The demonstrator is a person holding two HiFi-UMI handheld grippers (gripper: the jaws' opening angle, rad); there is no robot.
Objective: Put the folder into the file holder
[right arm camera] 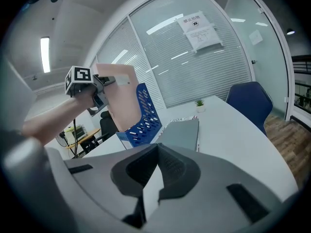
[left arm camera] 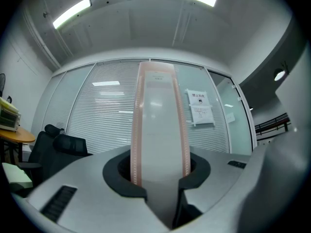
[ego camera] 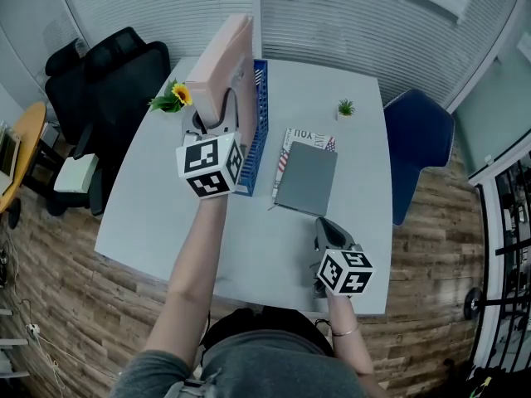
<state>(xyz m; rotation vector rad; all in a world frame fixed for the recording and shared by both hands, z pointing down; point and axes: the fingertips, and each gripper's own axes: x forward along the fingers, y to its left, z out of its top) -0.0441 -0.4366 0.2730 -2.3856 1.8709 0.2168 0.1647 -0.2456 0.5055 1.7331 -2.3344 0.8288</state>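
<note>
Folder (ego camera: 224, 60), flat pink, clamped in left claw (left arm camera: 158, 173) beside perforated blue holder (ego camera: 258, 131); right claw (right arm camera: 153, 171) seemingly together.

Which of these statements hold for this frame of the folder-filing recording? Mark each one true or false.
1. The left gripper is clamped on the pink folder. True: the left gripper has both jaws pressed on the pink folder.
2. The pink folder lies flat on the table. False: it is held upright, off the table, beside the blue file holder.
3. A grey book rests on a magazine to the right of the file holder. True: the grey book partly covers the magazine.
4. The right gripper is gripping the grey book. False: the right gripper holds nothing and sits near the table's near edge, apart from the book.
</note>
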